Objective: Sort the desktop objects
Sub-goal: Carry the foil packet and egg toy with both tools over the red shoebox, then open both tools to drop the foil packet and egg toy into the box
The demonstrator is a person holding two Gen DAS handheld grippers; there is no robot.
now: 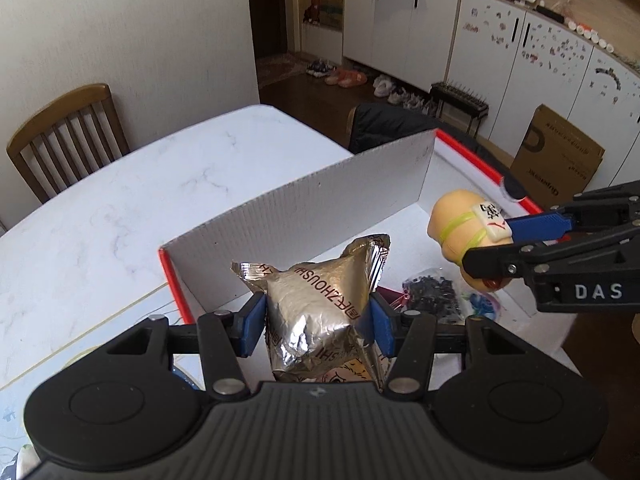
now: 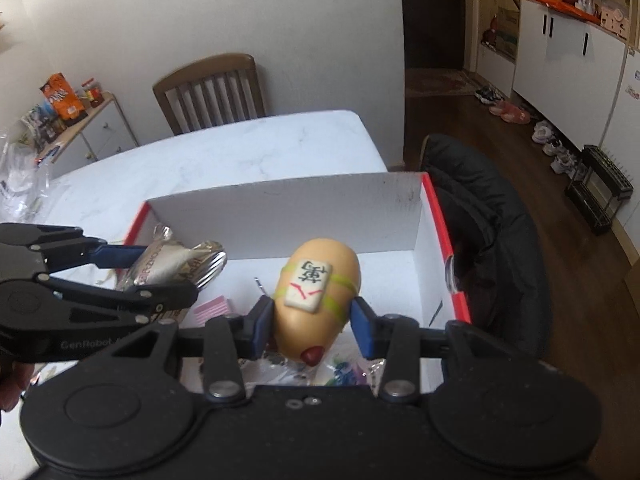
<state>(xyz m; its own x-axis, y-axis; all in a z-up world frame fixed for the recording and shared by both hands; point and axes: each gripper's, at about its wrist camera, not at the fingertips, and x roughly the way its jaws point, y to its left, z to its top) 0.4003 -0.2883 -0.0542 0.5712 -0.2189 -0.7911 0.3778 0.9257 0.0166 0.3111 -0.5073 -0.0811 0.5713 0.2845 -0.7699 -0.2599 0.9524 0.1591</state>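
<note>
nearest in the left wrist view: left gripper (image 1: 318, 320) clenched on a silver foil snack packet (image 1: 320, 304), blue pads (image 1: 254, 326) pressing both sides, packet held above the near end of the box (image 1: 304, 196). beside it, right gripper (image 2: 312, 320) clamped on a tan egg-shaped toy (image 2: 316, 300) with a mahjong-tile label and a yellow-green band round it, also hanging over the box interior, toward its right half. both items carried, neither set down yet.

below and just beyond the grippers, on the box floor: a clear bag of small dark bits (image 1: 434, 294), some colourful oddments (image 1: 482, 304), a pink striped slip (image 2: 210, 310). so part of the sorting seems done, with these already inside.

further out, white corrugated back wall and red rim of the box, then the marble table (image 1: 140, 184), mostly bare in the left wrist view; crumpled clear plastic (image 2: 20, 176) at its far left edge in the right wrist view, possibly still to be dealt with. beyond that, a wooden chair (image 1: 66, 136).

likely left: lowering and releasing both items into the box.
</note>
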